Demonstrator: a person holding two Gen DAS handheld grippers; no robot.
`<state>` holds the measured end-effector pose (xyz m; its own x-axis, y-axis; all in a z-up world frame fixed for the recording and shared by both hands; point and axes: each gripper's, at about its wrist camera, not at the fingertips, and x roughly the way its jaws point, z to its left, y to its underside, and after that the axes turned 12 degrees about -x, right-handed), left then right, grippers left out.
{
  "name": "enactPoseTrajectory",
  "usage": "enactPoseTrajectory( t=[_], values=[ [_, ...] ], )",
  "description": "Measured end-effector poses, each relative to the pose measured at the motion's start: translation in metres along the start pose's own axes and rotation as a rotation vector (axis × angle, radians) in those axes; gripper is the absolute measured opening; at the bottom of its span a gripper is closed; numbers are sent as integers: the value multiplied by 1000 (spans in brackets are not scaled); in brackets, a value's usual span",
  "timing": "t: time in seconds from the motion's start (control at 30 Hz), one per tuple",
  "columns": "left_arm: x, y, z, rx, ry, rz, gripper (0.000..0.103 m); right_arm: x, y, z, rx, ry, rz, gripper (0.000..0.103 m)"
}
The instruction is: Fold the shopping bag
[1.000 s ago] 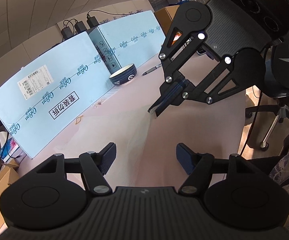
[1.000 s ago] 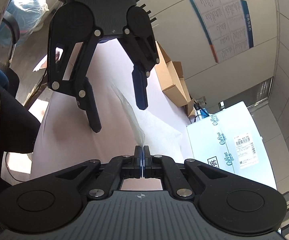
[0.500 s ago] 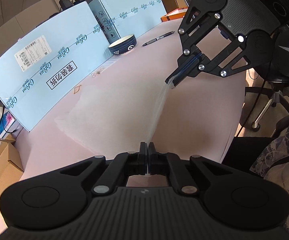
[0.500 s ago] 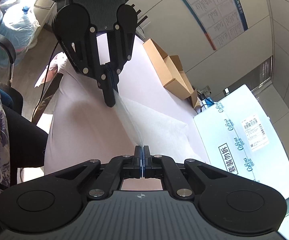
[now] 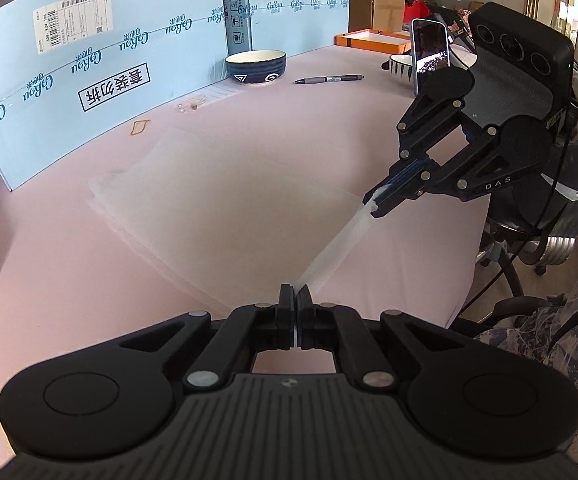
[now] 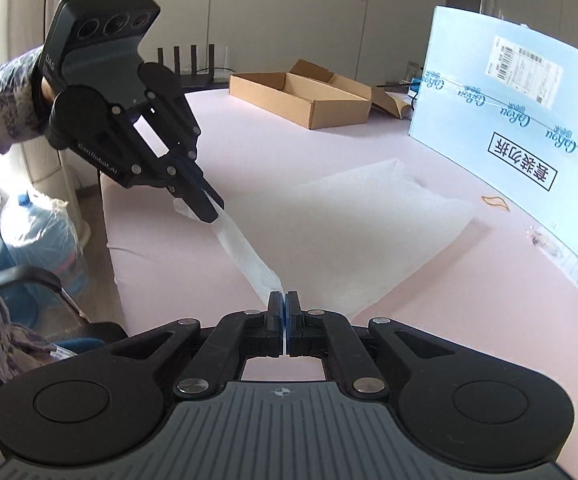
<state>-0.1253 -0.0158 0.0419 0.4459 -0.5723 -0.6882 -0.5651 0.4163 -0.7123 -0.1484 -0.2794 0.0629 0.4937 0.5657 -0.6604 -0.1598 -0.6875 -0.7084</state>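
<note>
Left claw [image 5: 295, 294] is clamped tight on one near corner of the bag [image 5: 217, 200]; right claw [image 6: 284, 300] is pinched just as tight on the other near corner, so both have film between the pads and nothing else. The bag is a thin translucent sheet lying on the pink bench [image 5: 69, 272], mid-surface, its far part flat toward the back edge by the blue box [image 5: 101, 68], its near edge lifted and pulled taut between the two claws. Step in hand, as I read it: first fold, near edge raised and ready to carry over. Next move likely needs both claws travelling together toward the far edge, keeping the tension even so the film doesn't sag or skew, then setting near corners onto far corners before letting go. Risk: slippery film, so the flat part may drag along. Count: one bag, two claws, one blue box, two bowls (dark one [image 5: 255, 66] at the back edge, striped one [image 5: 401, 67] by the phone [image 5: 429, 52]), one pen [image 5: 329, 79], one open carton [image 6: 301, 98] at the far left corner, one rubber band [image 5: 139, 126].
</note>
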Motion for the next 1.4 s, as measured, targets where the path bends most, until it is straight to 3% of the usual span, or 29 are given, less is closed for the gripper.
enactPoseTrajectory(
  t=[0.13,0.23,0.33,0.4,0.47,0.63,0.73,0.9,1.0,1.23,1.4],
  values=[
    [6,-6,12,-27,-4,-1,3,5,2,-12,54,-6,11,2],
    [15,-9,17,-16,-62,-6,5,10,3,-16,43,0,26,2],
    [22,-12,26,-39,-52,5,6,14,6,-18,37,17,33,4],
    [26,-12,31,-47,-48,7,6,11,8,-18,17,58,30,20],
    [26,-13,34,-61,-40,8,7,6,9,-18,1,108,26,24],
    [28,-13,37,-60,-37,0,7,-15,11,-18,45,165,-57,24],
    [27,-12,36,-58,-43,-4,7,-23,6,-7,55,132,-126,22],
    [25,-9,32,-57,-68,-12,8,-3,5,1,93,48,-109,11],
    [21,-4,29,-57,-97,-22,14,7,11,-7,163,28,-102,10],
    [19,2,38,-110,-86,-54,19,9,24,-28,300,63,-87,7],
    [19,8,34,-127,-115,-99,19,14,20,-20,253,105,-73,7]
  ],
)
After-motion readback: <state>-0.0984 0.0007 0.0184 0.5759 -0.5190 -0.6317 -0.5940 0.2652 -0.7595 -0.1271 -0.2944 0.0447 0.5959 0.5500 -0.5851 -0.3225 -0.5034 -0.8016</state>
